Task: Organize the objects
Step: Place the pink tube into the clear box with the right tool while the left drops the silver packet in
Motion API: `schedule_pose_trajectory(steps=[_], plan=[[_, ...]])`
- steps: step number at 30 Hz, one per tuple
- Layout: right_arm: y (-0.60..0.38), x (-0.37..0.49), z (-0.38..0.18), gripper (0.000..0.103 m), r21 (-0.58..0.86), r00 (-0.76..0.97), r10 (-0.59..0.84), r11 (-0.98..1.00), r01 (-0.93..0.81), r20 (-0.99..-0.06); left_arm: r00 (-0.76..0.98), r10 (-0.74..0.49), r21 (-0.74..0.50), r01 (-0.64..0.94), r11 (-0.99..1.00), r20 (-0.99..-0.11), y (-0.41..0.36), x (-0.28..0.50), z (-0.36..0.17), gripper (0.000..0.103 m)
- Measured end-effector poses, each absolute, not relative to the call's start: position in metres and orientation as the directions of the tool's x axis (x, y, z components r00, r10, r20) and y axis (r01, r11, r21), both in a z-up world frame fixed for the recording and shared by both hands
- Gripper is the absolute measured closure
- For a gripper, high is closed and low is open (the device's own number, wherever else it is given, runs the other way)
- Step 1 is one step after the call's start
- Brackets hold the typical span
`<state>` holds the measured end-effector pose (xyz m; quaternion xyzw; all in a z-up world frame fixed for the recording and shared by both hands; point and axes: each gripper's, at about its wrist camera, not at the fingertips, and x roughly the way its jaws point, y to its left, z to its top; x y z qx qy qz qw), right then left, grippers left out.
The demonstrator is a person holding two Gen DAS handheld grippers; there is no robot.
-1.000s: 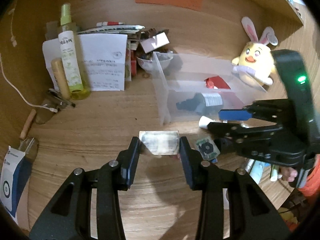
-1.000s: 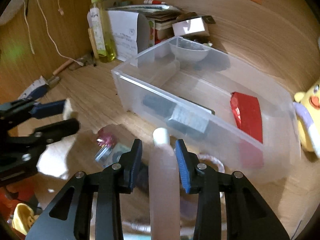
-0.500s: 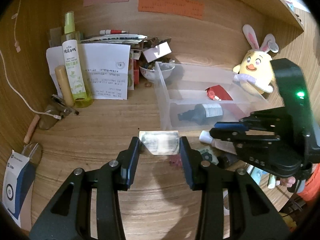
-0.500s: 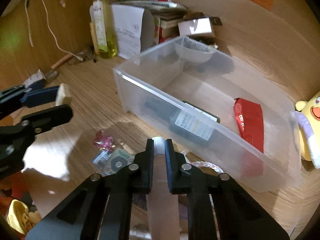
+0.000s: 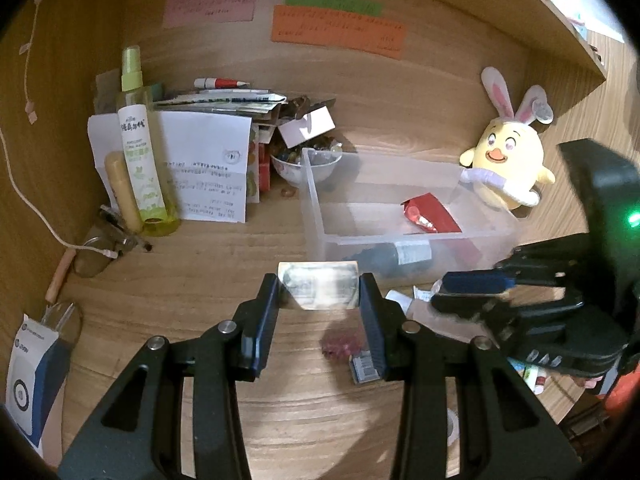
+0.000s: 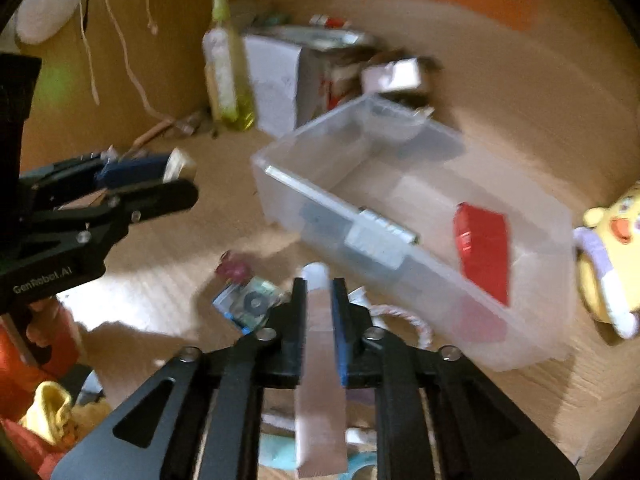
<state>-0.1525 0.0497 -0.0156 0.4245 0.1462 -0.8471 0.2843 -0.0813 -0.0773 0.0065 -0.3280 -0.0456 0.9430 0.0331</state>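
Right tongs [image 6: 319,312] easing apart yet pinching pink tube [image 6: 320,364], long axis toward clear bin [image 6: 532,344] ahead-right; left tongs [image 5: 319,300] pinching small packet [image 5: 318,291].

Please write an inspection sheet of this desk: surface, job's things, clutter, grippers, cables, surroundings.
Surface: wooden desk, crowded at the back.
Job's things: clear plastic bin holds a dark bottle and a red packet; pink tube and small packet are held.
Clutter: spray bottle, papers, bowl, loose items in front of the bin.
Grippers: left hand-held gripper shut on the small packet; right hand-held gripper on the pink tube, jaws opening slightly.
Cables: white cord at left.
Surroundings: plush chick, sticky notes on the wall.
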Motion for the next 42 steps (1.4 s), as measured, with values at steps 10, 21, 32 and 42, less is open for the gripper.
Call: schedule_pose_trajectory(steps=[10, 21, 32, 42], plan=[[0.025, -0.185, -0.055, 0.077, -0.047, -0.382, -0.279, -0.752, 0.657, -0.881, -0.789, 0.087, -0.068, -0.058, -0.996, -0.608, -0.073, -0.103, 0.024, 0.063], [0.046, -0.173, -0.041, 0.084, -0.036, -0.442, -0.322, -0.774, 0.632, -0.837, -0.737, 0.126, -0.071, -0.105, -0.992, -0.665, -0.065, -0.156, 0.025, 0.063], [0.102, -0.155, 0.018, 0.084, 0.024, -0.588, -0.395, -0.843, 0.537, -0.706, -0.668, 0.146, -0.032, -0.18, -0.983, -0.73, -0.027, -0.192, 0.007, 0.063], [0.133, -0.17, 0.065, 0.084, -0.006, -0.693, -0.352, -0.889, 0.458, -0.629, -0.644, 0.171, -0.06, -0.191, -0.98, -0.746, -0.019, -0.204, 0.002, 0.063]])
